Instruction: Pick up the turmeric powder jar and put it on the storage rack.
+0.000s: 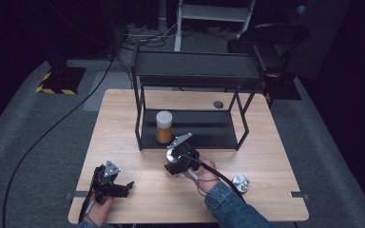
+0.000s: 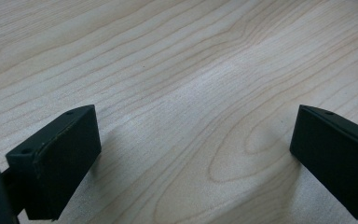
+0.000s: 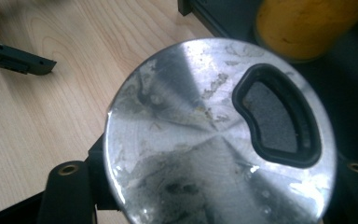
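Observation:
My right gripper (image 1: 173, 159) is shut on a round metal container (image 1: 171, 153) just in front of the black rack (image 1: 197, 71). In the right gripper view its scuffed silver top (image 3: 191, 140) has a kidney-shaped, black-rimmed opening, and it sits between my right gripper (image 3: 214, 179) jaws. A jar (image 1: 164, 126) with orange contents and a pale lid stands on the rack's lower shelf, just beyond the container; its orange base (image 3: 307, 25) is at top right. My left gripper (image 1: 126, 188) rests low at the table's front left, open, with bare wood between its jaws (image 2: 193, 154).
The two-tier black rack stands at the back middle of the wooden table (image 1: 123, 118). A small shiny metal piece (image 1: 241, 183) lies at the front right. A dark round grommet (image 1: 218, 104) sits behind the rack. One left gripper jaw (image 3: 21, 59) shows far off.

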The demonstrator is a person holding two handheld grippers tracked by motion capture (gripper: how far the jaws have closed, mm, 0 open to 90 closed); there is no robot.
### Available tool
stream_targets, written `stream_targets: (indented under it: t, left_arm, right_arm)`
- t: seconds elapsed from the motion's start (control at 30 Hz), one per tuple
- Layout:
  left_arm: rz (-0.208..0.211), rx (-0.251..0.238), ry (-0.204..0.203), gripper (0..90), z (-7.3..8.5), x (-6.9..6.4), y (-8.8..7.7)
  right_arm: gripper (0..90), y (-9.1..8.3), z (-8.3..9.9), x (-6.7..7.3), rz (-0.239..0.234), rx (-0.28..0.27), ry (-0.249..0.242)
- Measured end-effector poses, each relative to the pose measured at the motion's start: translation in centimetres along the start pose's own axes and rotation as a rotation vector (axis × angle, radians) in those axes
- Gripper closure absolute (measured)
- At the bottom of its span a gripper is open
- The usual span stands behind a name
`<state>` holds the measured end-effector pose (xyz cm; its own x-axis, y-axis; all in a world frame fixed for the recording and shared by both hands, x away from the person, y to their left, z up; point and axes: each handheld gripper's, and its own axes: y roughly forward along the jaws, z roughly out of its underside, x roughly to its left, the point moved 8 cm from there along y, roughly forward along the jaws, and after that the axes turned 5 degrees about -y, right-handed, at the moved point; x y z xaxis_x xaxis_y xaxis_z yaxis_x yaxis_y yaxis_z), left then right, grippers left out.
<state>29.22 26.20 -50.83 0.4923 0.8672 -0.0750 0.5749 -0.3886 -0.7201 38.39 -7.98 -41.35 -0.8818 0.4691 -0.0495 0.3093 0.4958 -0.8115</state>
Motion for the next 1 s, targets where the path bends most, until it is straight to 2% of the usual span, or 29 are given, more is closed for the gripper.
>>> stream_targets:
  t: [0.37, 0.73, 1.0]
  left_arm:
    - [0.0, 0.0, 0.0, 1.8, 0.0, 0.0, 0.0]
    - [0.0, 0.0, 0.0, 1.8, 0.0, 0.0, 0.0]
    - [0.0, 0.0, 0.0, 1.8, 0.0, 0.0, 0.0]
  right_arm:
    - [31.2, -2.1, -0.9, -0.9, 0.013, -0.022, 0.017]
    - [31.2, -3.9, -1.8, -2.5, 0.04, -0.045, 0.044]
    - [31.2, -4.3, -2.6, -3.8, 0.069, -0.043, 0.063]
